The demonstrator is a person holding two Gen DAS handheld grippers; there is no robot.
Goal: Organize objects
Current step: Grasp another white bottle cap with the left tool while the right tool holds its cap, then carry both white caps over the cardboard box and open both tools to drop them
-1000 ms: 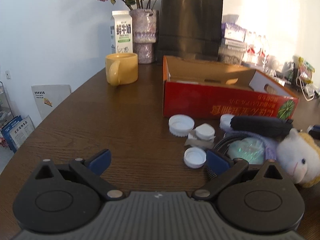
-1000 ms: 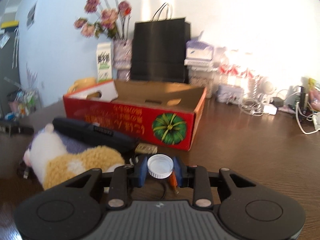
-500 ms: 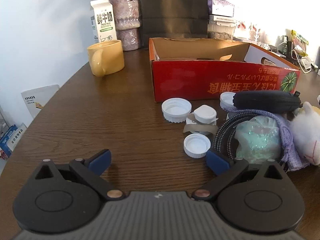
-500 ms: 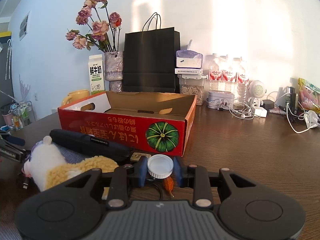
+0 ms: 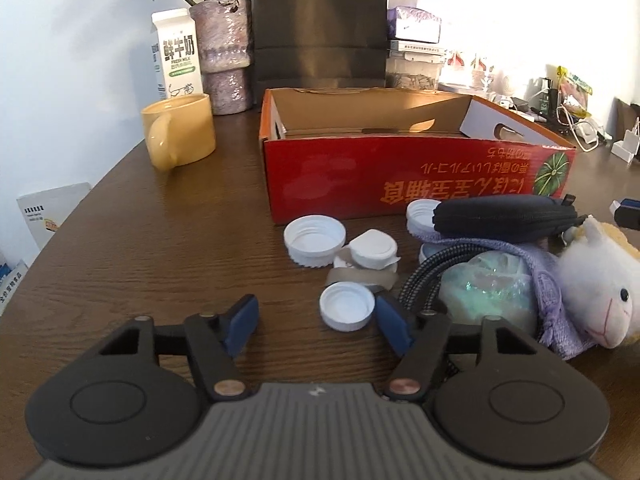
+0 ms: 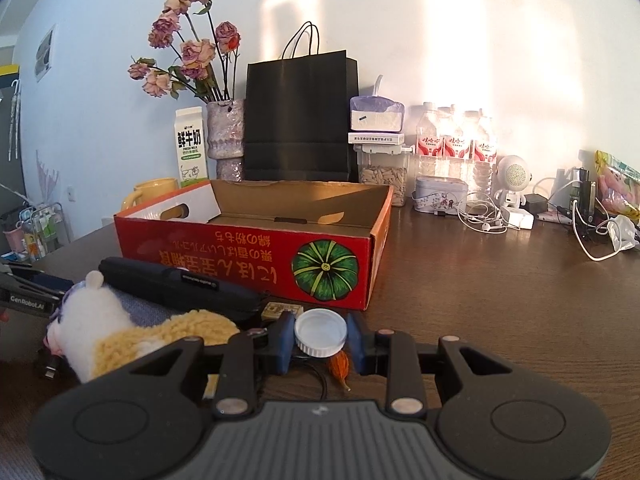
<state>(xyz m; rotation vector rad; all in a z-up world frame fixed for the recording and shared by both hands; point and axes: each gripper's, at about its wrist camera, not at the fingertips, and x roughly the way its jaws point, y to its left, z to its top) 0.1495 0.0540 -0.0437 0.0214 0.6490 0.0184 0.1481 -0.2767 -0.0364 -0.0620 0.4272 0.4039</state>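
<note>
So the left gripper [image 5: 316, 322] is low over the dark wood table [image 5: 160, 248] with its jaws closing. A small white bottle cap [image 5: 347, 311] lies open side up between them, right against the right-hand blue pad [image 5: 394, 328], while the left pad is still clear of it, so no real grip yet.

Just past that cap there's a little heap: a bigger white ribbed cap [image 5: 314, 240], also open side up, and a white flip-top lid [image 5: 374, 249] sitting on a scrap of brownish tape. Another white cap [image 5: 420, 213] is tucked against the front wall of the red cardboard box [image 5: 400, 180], partly under a black zip pouch [image 5: 504, 218]. Right of the gripper lies a braided cable [image 5: 424, 280], a lilac knit bag [image 5: 544, 292] with something iridescent in it, and a plush sheep [image 5: 600, 280].

The right gripper [image 6: 320, 338] has its jaws pinched on a white bottle cap [image 6: 320, 332], held up off the table, near the front right corner of the box [image 6: 248, 256]. The box looks empty inside as far as I can see.

Back by the wall: yellow mug [image 5: 180, 136], milk carton [image 5: 176, 54], vase of dried roses [image 6: 226, 136], black paper bag [image 6: 300, 116].
</note>
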